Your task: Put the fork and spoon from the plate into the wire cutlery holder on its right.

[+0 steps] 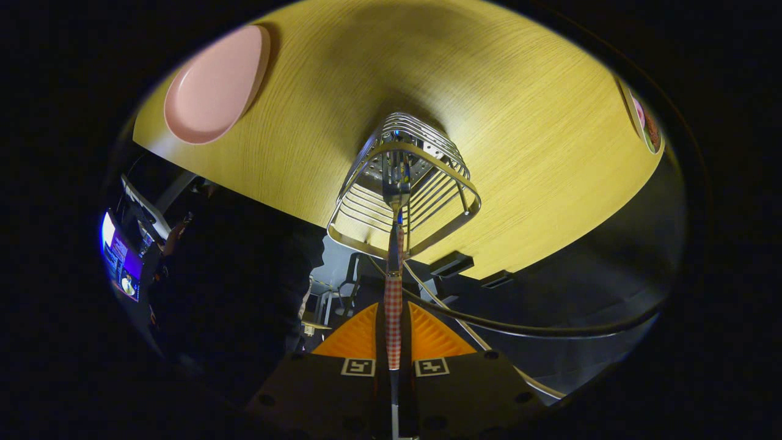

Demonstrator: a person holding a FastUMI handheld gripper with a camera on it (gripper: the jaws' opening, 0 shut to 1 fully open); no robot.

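Clenched on a fork (393, 293), tool (394, 342) aims at holder (403, 183) on wooden table (519, 122).

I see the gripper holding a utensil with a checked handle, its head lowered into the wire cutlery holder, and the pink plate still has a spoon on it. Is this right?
Not quite. In the gripper view, the pink plate is bare, with no spoon on it. The rest holds: the gripper is shut on the checked-handled utensil, whose head is lowered into the wire cutlery holder.
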